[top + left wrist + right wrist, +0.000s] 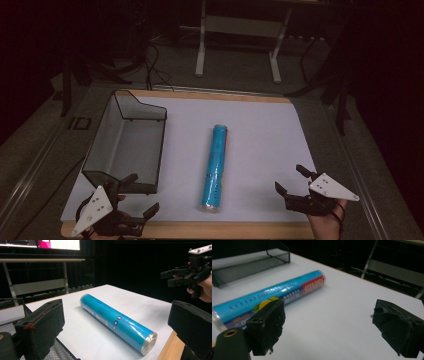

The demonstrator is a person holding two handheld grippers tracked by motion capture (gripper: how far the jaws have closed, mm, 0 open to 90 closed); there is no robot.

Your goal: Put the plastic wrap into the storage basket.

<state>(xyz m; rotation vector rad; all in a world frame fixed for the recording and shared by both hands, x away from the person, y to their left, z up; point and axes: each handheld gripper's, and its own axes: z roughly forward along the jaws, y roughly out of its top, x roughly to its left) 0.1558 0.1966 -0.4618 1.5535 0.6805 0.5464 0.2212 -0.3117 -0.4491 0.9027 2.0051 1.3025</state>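
Blue roll (215,168) is laid lengthwise mid-desk (260,145), near end close to the front edge. Mesh tray (127,145) is set along the left edge. Left gripper (134,196) is held at the front-left corner, fingers apart, empty. Right gripper (292,179) is held at the front-right, fingers apart, empty. Red label near the roll's far end is seen in the right gripper view; clear end cap (150,343) is seen in the left gripper view.

A blue roll (216,167) lies lengthwise mid-worktop (265,135), well apart from the black mesh tray (127,145) at the left. Beyond the worktop, a white-legged frame (237,37) stands on grey floor (35,155), with cables (155,65) trailing
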